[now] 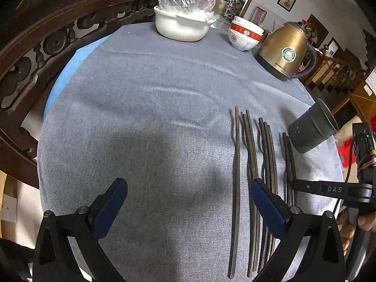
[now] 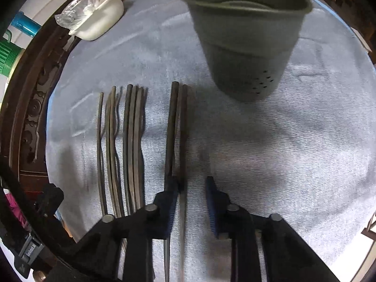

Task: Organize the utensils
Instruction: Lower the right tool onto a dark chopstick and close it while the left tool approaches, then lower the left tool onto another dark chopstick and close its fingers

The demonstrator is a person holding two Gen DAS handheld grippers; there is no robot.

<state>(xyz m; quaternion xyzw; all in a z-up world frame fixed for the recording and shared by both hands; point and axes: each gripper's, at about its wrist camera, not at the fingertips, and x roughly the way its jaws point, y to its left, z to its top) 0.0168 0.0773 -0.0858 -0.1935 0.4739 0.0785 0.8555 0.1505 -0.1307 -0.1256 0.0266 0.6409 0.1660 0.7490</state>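
**Chopsticks in a row by the dark cup**

The worktop (image 1: 141, 94) has a grey cloth on it. Dark chopsticks (image 1: 252, 164) lie flat on the cloth in small bunches, side by side. A dark cup (image 2: 244, 42) with little holes near its bottom stands just past their far ends, on the right.

The left claw (image 1: 188, 206) is spread wide and has nothing in it. It hangs over the cloth, and its right finger is above one bunch of chopsticks.

The right claw (image 2: 191, 202) points down at the pair of chopsticks (image 2: 175, 127) closest to the cup. One stick lies between its fingers, and the other runs under its left finger. A small gap shows, so it is not pinching yet.

A white pot (image 1: 181, 25), bowls (image 1: 245, 35) and a gold kettle (image 1: 284, 49) stand at the far side.
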